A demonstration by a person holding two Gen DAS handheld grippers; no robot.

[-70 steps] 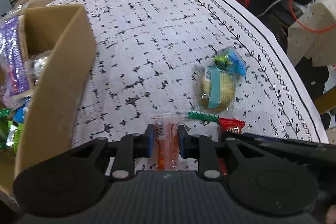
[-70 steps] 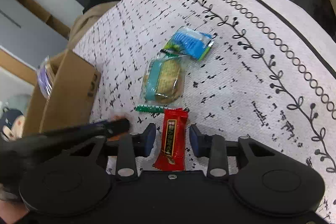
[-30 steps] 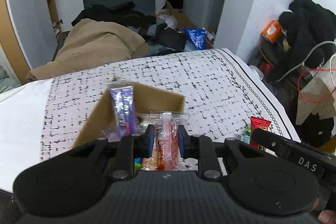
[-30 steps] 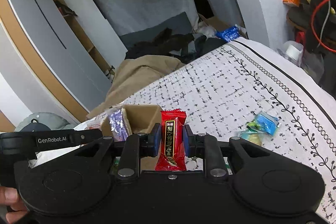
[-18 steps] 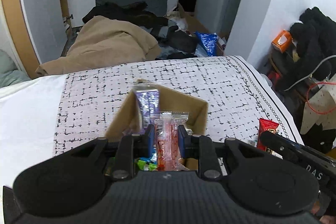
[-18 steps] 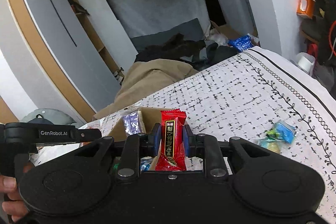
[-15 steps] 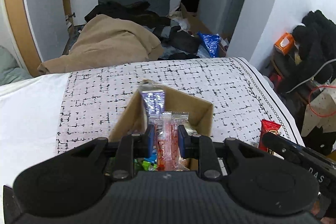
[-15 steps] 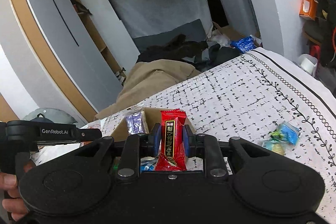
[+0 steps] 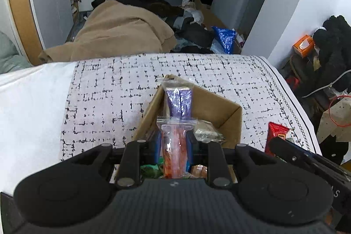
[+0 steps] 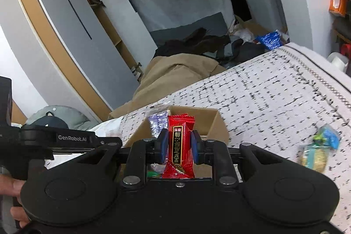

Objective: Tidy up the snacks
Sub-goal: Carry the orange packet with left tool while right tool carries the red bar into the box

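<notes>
Patterned white cloth (image 9: pixel 105 102) covers the bed that serves as work surface, with tan bedding (image 9: pixel 118 34) and dark clothes heaped beyond it at upper centre of the left wrist view. At lower centre of that frame, the left gripper (image 9: pixel 174 142) is clamped on a clear orange-filled packet (image 9: pixel 174 142), held upright just above the open cardboard box (image 9: pixel 219 109) so it can fall in when released. A purple packet (image 9: pixel 179 102) stands on end inside the box, and it could catch the drop. At the right edge, a red wrapper pokes up beside the other tool. In the right wrist view, a hand (image 10: pixel 13 192) shows at lower left. At centre, the right gripper (image 10: pixel 180 146) pinches a red snack bar (image 10: pixel 180 146), also poised over the box (image 10: pixel 216 124). At lower right, two loose snacks (image 10: pixel 318 150), blurred, perhaps a cracker pack and a blue packet, lie on the cloth awaiting collection.
</notes>
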